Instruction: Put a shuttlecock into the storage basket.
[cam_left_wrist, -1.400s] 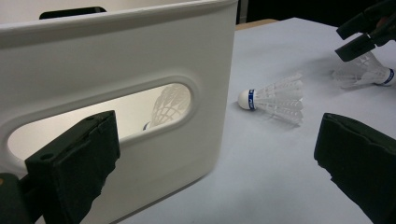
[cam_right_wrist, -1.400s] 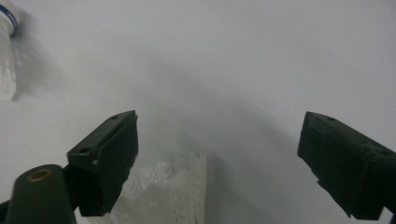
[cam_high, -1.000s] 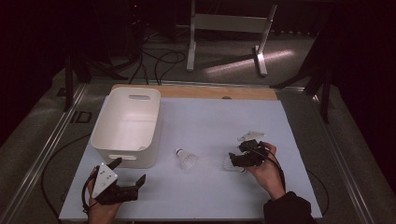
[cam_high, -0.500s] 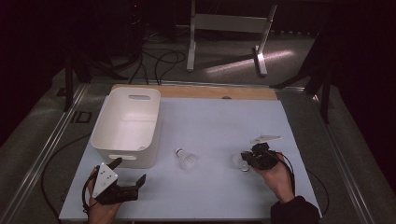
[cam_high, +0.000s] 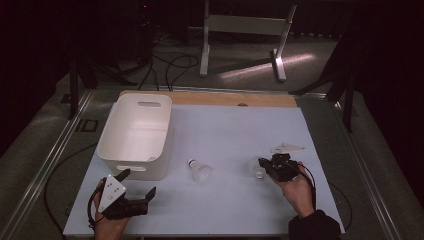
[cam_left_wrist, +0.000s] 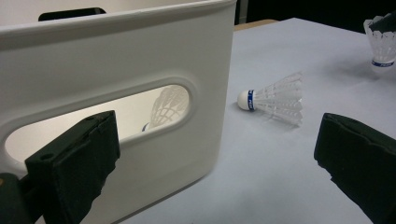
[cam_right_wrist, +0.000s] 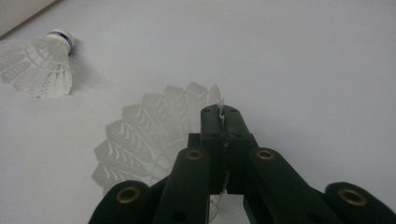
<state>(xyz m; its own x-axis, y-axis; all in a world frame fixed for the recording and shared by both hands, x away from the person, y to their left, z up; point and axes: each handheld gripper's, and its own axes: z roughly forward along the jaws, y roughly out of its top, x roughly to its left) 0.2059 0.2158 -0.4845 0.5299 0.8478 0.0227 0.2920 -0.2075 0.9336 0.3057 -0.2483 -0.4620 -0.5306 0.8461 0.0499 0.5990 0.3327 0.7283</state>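
Observation:
A white shuttlecock (cam_high: 256, 167) stands on the table at the right, skirt (cam_right_wrist: 149, 135) opening upward. My right gripper (cam_high: 265, 167) is shut on the rim of its feathers; the jaws have just been closing, and a feather edge sticks out between the tips (cam_right_wrist: 220, 119). The same shuttlecock (cam_left_wrist: 380, 44) appears far off in the left gripper view. A second shuttlecock (cam_high: 200, 171) (cam_left_wrist: 275, 98) (cam_right_wrist: 39, 67) lies on its side mid-table. My left gripper (cam_high: 137, 182) (cam_left_wrist: 219, 163) is open at the front left, facing the white basket (cam_high: 107, 150) with nothing between its jaws.
Through the handle slot in the basket wall (cam_left_wrist: 140, 56) a third shuttlecock (cam_left_wrist: 166, 105) shows inside. A wooden strip (cam_high: 225, 99) runs along the table's far edge, with a metal stand (cam_high: 240, 25) and cables on the floor beyond.
My right hand shifted slightly right and turned, and its jaws closed on the shuttlecock's feather rim. The left gripper stayed put.

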